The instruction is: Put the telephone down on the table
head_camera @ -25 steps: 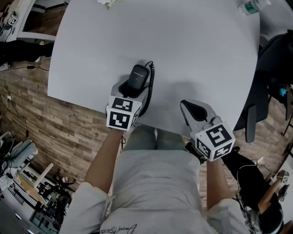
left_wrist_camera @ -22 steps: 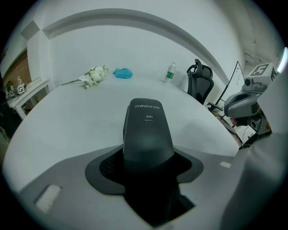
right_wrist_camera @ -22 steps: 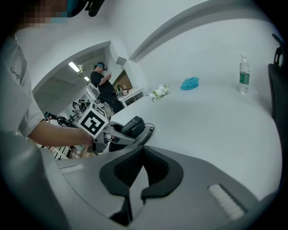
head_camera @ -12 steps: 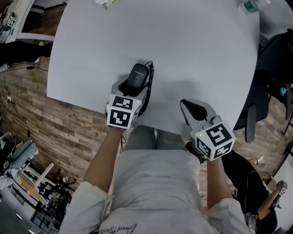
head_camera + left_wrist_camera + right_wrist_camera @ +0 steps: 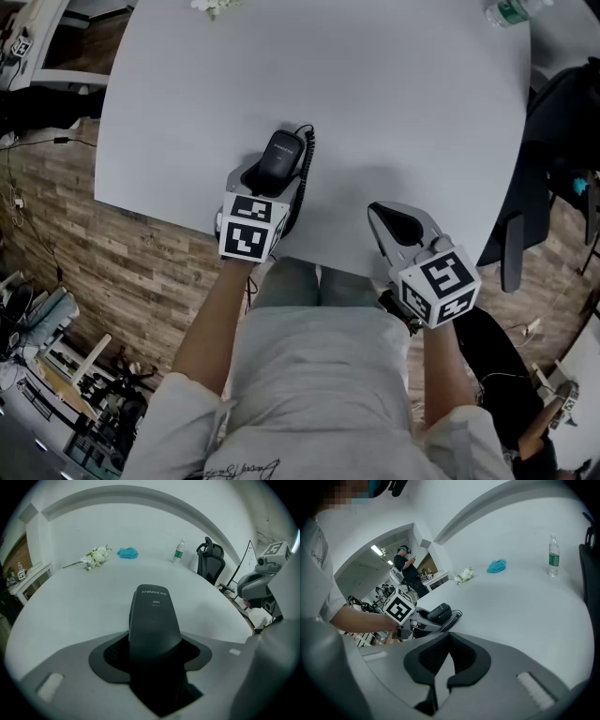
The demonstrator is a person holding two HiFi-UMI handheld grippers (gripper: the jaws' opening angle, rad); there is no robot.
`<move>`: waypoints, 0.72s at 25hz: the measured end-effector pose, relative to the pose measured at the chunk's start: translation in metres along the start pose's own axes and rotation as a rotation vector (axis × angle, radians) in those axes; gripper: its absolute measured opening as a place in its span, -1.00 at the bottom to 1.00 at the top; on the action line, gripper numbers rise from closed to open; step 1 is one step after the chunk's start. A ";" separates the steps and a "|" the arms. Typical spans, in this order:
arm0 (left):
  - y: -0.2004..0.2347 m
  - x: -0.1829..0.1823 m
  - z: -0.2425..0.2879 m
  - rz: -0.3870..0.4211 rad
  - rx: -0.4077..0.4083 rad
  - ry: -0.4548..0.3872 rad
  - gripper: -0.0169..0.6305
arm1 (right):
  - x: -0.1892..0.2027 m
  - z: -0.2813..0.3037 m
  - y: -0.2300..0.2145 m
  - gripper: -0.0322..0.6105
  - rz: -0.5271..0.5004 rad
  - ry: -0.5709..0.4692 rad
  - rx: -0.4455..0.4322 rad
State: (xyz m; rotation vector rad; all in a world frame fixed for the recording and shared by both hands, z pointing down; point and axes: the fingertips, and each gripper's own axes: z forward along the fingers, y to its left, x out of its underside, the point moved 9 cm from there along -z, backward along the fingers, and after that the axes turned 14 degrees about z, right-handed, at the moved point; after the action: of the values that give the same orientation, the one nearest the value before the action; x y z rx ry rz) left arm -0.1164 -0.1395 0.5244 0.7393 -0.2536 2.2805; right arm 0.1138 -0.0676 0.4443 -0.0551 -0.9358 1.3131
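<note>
A black telephone handset with a coiled cord is over the white table, close to its near edge. My left gripper is shut on the handset's lower end. In the left gripper view the telephone fills the space between the jaws and points out over the table. I cannot tell whether it touches the tabletop. The right gripper view shows the telephone tilted, its cord on the table. My right gripper hovers at the table's near edge to the right, shut with nothing in it.
A water bottle stands at the far right corner. White flowers and a blue cloth lie at the far edge. A black office chair stands off the table's right side. A person stands in the background.
</note>
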 end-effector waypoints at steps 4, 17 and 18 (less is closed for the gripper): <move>0.000 -0.001 0.002 0.005 -0.008 0.017 -0.03 | -0.001 0.000 -0.001 -0.88 0.002 0.000 -0.006; 0.000 -0.001 0.006 0.001 -0.026 0.043 -0.03 | 0.000 -0.003 -0.004 -0.88 0.004 -0.001 -0.011; -0.001 -0.002 0.006 0.004 -0.029 0.045 -0.03 | -0.001 -0.003 -0.004 -0.88 0.003 -0.002 -0.012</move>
State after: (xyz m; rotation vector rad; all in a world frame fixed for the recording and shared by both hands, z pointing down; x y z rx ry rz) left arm -0.1125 -0.1423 0.5282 0.6719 -0.2669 2.2900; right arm 0.1189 -0.0681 0.4444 -0.0647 -0.9454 1.3111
